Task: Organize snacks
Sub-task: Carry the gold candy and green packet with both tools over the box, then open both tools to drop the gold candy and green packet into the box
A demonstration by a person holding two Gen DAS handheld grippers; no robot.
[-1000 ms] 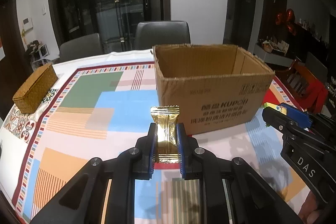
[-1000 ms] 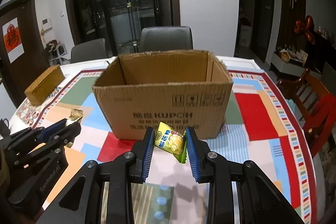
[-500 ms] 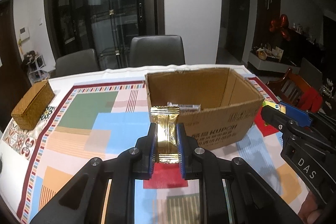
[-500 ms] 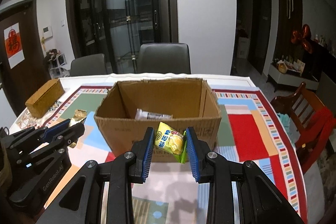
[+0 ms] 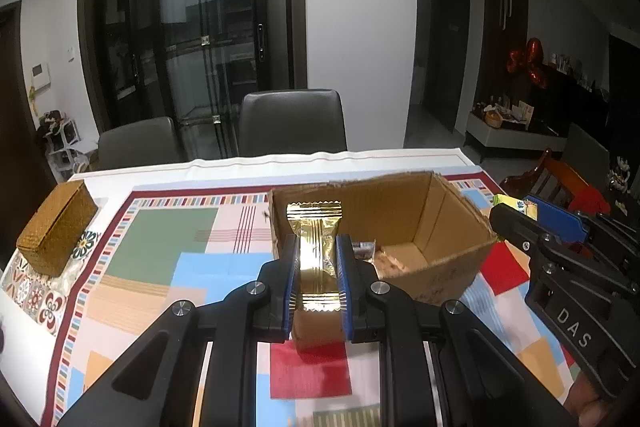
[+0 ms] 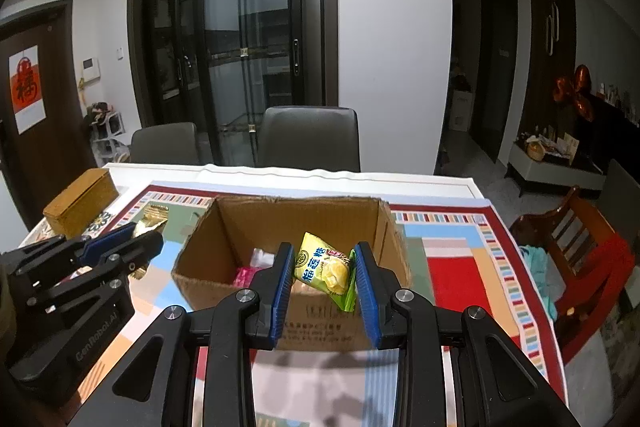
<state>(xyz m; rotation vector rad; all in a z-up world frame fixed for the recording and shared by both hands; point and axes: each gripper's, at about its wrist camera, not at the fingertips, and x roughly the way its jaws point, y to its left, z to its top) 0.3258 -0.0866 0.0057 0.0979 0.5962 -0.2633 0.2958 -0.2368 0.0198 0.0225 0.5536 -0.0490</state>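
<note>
Both hand-held grippers grip snacks: left (image 5: 318,269) clamps an upright gold wafer (image 5: 316,247), right (image 6: 325,275) a yellow candy (image 6: 322,265), each at centre frame before the open box (image 6: 384,227) on the counter (image 6: 440,263).

"DAS" on right gripper (image 5: 536,223)

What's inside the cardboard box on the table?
Inside the cardboard box lie a pink wrapper, a pale packet and a dark-ended packet. The near wall and both grippers' snacks hide the rest of the floor.
</note>
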